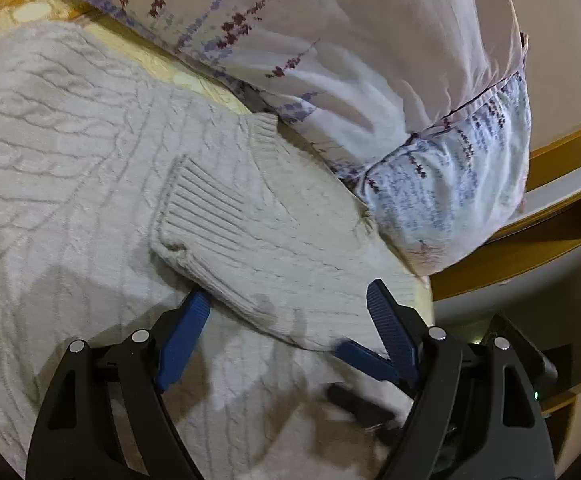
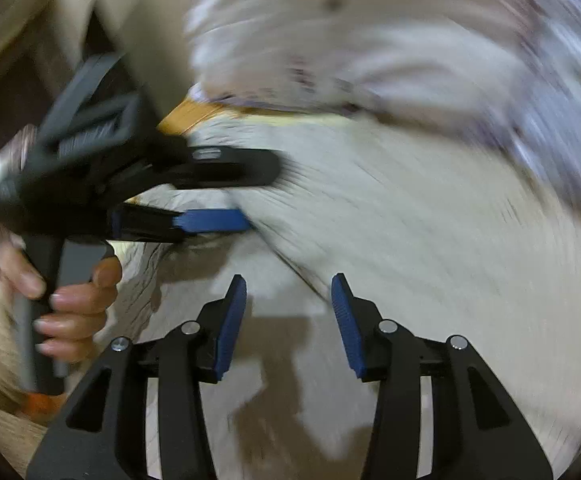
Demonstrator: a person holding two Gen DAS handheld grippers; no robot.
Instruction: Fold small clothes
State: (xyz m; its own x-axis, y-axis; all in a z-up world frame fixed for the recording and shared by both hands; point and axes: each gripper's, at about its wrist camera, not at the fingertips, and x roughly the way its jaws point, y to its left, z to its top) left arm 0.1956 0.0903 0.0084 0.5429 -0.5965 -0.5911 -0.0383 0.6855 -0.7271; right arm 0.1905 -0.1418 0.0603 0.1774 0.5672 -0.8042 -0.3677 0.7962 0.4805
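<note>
A cream cable-knit sweater (image 1: 70,152) lies spread on the bed, one sleeve with a ribbed cuff (image 1: 206,216) folded across its body. My left gripper (image 1: 286,300) is open, its blue pads on either side of the sleeve's edge, the left pad tucked under it. In the blurred right wrist view the sweater (image 2: 410,220) fills the middle. My right gripper (image 2: 288,292) is open and empty just above it. The left gripper (image 2: 218,220) shows there at the left, held by a hand (image 2: 74,304).
A floral pillow (image 1: 370,80) lies against the sweater's far side. A yellow patterned bed sheet (image 1: 22,12) shows beneath. A wooden bed frame (image 1: 550,156) runs along the right. The pillow (image 2: 370,40) is blurred in the right wrist view.
</note>
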